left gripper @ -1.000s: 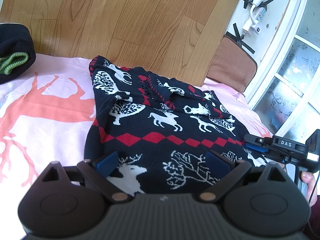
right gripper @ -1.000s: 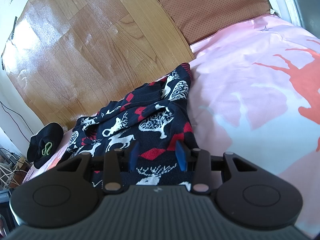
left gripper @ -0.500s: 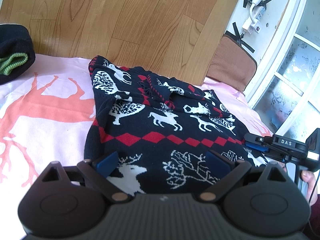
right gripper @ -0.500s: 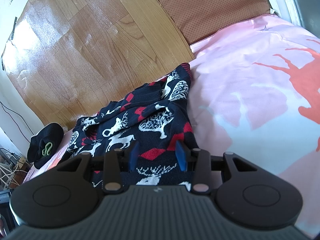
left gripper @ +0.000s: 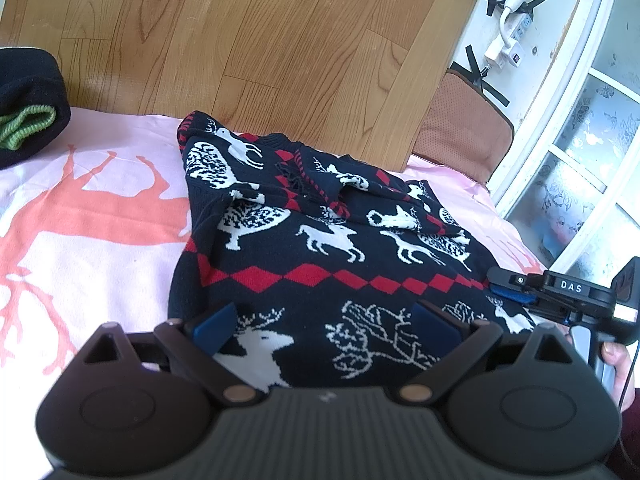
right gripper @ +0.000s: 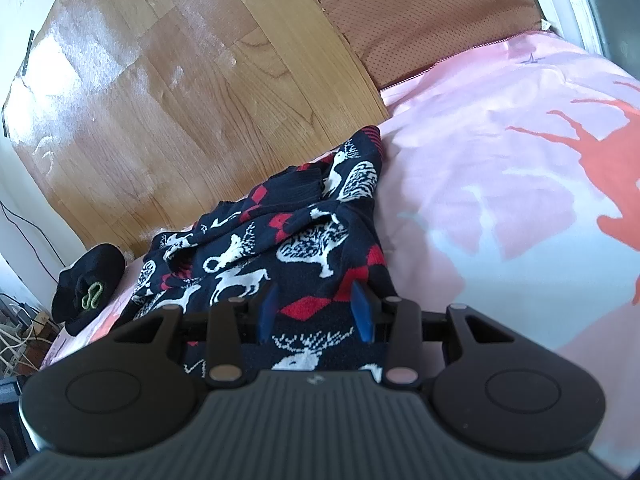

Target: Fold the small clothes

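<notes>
Sweater (left gripper: 320, 248) (navy knit, white reindeer, red diamond band) lay on the bed, pushed up toward the headboard edge, hem toward me. Collar end was bunched, sleeves tucked across the body; not yet a neat fold.

Change against the frames of the last second: none. Sweater, left tool (left gripper: 320, 326) and right tool (right gripper: 316, 312) all sat as before. I read this as a pause before the next fold, hem not yet taken.

Left tool: spread wide over the hem, nothing between its pads. Right tool: partly apart, above the sweater's right hem corner; pads clamped no cloth that I could see. In the left view my right tool appeared at the sweater's right edge, my hand (left gripper: 618, 364) on its handle.

Bed cover (left gripper: 100, 240): pink, orange deer print, flat, soft. Dark rolled garment (left gripper: 28, 108) with green trim sat at the left head corner. Wood-pattern board (left gripper: 260, 40) stood behind the bed; brown cushion (right gripper: 420, 20) at the right head corner; a window frame (left gripper: 560, 140) beyond.
</notes>
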`<action>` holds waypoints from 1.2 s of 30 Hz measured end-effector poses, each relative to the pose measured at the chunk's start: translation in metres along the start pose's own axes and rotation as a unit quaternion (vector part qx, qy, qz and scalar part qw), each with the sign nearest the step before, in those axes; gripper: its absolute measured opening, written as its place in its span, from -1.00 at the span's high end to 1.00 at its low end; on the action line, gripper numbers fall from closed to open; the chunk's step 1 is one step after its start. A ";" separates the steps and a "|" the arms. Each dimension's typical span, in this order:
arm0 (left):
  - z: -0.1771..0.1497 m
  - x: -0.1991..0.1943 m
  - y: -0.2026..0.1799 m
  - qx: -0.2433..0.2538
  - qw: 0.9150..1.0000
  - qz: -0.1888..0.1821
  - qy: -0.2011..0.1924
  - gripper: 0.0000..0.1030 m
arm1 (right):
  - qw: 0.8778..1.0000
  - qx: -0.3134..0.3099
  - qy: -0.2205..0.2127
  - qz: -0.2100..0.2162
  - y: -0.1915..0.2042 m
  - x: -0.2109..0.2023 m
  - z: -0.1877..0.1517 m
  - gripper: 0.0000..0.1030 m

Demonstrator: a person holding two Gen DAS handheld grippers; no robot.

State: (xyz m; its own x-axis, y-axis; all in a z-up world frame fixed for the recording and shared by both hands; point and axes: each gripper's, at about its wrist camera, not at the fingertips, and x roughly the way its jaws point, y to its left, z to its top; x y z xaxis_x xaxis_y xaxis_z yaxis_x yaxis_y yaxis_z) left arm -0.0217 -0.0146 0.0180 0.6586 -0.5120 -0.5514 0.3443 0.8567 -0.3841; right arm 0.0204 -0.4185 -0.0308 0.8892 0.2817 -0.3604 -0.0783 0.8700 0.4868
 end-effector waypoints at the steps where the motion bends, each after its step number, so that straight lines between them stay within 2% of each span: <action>1: 0.000 0.000 0.001 -0.003 1.000 -0.002 -0.001 -0.89 | 1.000 -0.001 0.001 0.000 0.000 0.000 0.000 0.15; 4: 0.002 -0.013 0.007 -0.041 0.999 -0.017 0.003 -0.88 | 1.000 0.019 0.010 0.012 -0.005 -0.001 0.005 0.16; 6: 0.000 -0.039 0.014 -0.057 0.998 -0.041 -0.007 -0.88 | 0.999 0.021 -0.005 0.026 -0.006 -0.022 0.008 0.12; 7: -0.002 -0.056 0.016 -0.056 0.997 -0.042 -0.017 -0.89 | 0.999 0.008 -0.022 0.042 -0.004 -0.039 0.009 0.12; 9: -0.009 -0.087 0.023 -0.055 0.998 -0.022 -0.013 -0.89 | 0.997 -0.025 -0.035 0.057 -0.002 -0.072 0.011 0.13; 11: -0.020 -0.110 0.030 -0.067 0.998 -0.009 0.006 -0.86 | 0.997 -0.046 -0.015 0.059 -0.005 -0.097 0.010 0.12; 13: -0.035 -0.123 0.033 -0.085 0.996 -0.010 0.039 -0.74 | 0.998 -0.039 0.021 0.055 -0.014 -0.115 0.003 0.11; 15: -0.046 -0.129 0.029 -0.088 0.994 -0.008 0.069 -0.47 | 0.997 -0.029 0.054 0.053 -0.023 -0.129 -0.010 0.10; 19: -0.067 -0.126 0.010 -0.078 0.991 -0.008 0.105 -0.45 | 0.994 0.010 0.077 0.079 -0.033 -0.153 -0.038 0.09; 22: -0.074 -0.122 -0.002 -0.053 0.992 -0.006 0.114 -0.44 | 0.992 0.003 0.101 0.076 -0.030 -0.156 -0.057 0.09; 23: -0.076 -0.121 -0.005 -0.051 0.991 -0.008 0.120 -0.35 | 0.991 -0.001 0.111 0.075 -0.030 -0.157 -0.064 0.09; 24: -0.078 -0.121 -0.009 -0.051 0.990 -0.012 0.129 -0.07 | 0.990 -0.004 0.121 0.073 -0.028 -0.156 -0.070 0.08; 25: -0.079 -0.118 -0.013 -0.048 0.989 -0.015 0.140 0.08 | 0.991 -0.014 0.110 0.072 -0.026 -0.159 -0.076 0.09; 27: -0.087 -0.120 -0.017 -0.040 0.987 -0.016 0.154 0.63 | 0.989 -0.023 0.116 0.090 -0.020 -0.161 -0.082 0.13; 29: -0.090 -0.117 -0.021 -0.034 0.987 -0.011 0.159 0.76 | 0.985 -0.036 0.133 0.105 -0.017 -0.160 -0.089 0.71; 30: -0.089 -0.116 -0.021 -0.039 0.986 -0.014 0.160 0.79 | 0.984 -0.053 0.135 0.100 -0.011 -0.157 -0.093 0.80; 33: -0.077 -0.124 -0.017 -0.065 0.987 -0.040 0.143 0.80 | 0.985 -0.061 0.119 0.113 -0.005 -0.156 -0.087 0.81; 36: -0.054 -0.137 -0.013 -0.085 0.989 -0.064 0.099 0.80 | 0.987 -0.048 0.073 0.132 -0.007 -0.161 -0.062 0.81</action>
State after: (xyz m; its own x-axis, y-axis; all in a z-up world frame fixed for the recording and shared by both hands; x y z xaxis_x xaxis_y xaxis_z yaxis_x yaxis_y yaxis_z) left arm -0.1523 0.0412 0.0582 0.4676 -0.6327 -0.6173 0.2882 0.7693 -0.5702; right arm -0.1504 -0.4456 -0.0252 0.7584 0.5528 -0.3454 -0.3475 0.7911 0.5034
